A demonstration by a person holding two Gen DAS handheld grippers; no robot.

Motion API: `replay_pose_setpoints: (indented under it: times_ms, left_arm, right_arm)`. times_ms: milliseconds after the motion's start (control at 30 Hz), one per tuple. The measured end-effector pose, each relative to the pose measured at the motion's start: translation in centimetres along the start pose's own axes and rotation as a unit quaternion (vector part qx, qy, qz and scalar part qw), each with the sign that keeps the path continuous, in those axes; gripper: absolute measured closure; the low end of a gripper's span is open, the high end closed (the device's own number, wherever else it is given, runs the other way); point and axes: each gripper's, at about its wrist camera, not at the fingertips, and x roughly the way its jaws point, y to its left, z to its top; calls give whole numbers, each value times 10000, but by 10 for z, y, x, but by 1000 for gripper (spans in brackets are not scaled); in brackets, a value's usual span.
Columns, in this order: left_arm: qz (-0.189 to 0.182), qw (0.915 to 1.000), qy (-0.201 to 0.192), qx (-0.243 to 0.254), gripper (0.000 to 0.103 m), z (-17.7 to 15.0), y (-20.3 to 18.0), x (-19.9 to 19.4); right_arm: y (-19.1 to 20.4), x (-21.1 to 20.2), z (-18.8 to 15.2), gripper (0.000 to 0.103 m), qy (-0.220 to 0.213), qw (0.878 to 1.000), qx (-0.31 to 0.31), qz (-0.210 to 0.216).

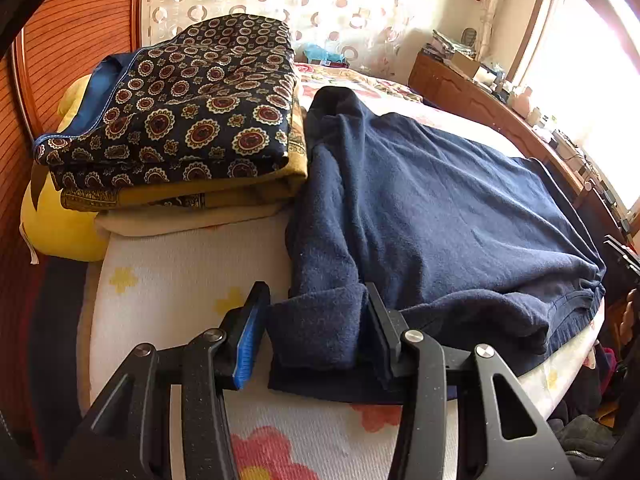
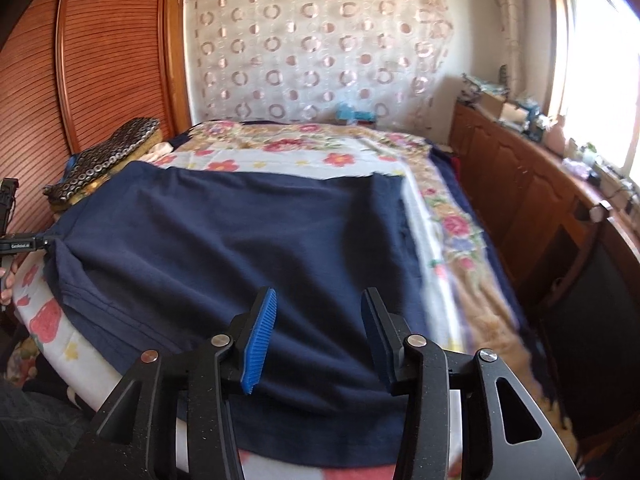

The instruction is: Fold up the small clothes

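Lying flat on flowered bed (image 2: 312, 168), navy garment (image 2: 240, 232), left tool (image 1: 316, 320) parted around its sleeve, right tool (image 2: 320, 320) parted above it

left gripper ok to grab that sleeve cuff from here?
Probably yes: the left gripper already straddles the cuff of the navy top, with nothing between them.

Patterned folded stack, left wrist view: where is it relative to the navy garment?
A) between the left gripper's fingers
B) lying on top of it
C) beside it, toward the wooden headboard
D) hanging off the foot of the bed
C. The patterned folded stack sits on the bed beside the navy fleece garment, on the side toward the wooden headboard, not on top of it.
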Motion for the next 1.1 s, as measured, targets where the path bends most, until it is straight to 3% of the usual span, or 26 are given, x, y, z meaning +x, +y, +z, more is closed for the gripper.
replay_pose_setpoints:
  times_ms: [167, 433, 567, 667, 800, 967, 1100]
  left_arm:
    - [14, 10000, -34, 24, 56, 0, 0, 0]
    - [41, 10000, -47, 27, 56, -1, -2, 0]
    - [-139, 9999, -43, 20, 57, -3, -4, -1]
    - [-296, 9995, -25, 93, 67, -5, -6, -1]
    - [-498, 9986, -34, 197, 90, -2, -11, -3]
    - [-784, 9953, -470, 305, 93, 15, -33, -26]
    - [-1123, 9882, -870, 572, 93, 44, -75, -47]
  right_arm:
    - [8, 25, 0, 54, 205, 9995, -68, 216]
    - [-3, 55, -2, 54, 662, 9977, -135, 42]
    - [-8, 58, 2, 53, 585, 9981, -164, 54]
    - [-7, 60, 3, 52, 549, 9983, -174, 50]
    - [0, 57, -4, 52, 492, 9986, -184, 63]
    - [-6, 49, -12, 52, 389, 9992, 1, -57]
    - [-23, 31, -13, 52, 211, 9993, 288, -97]
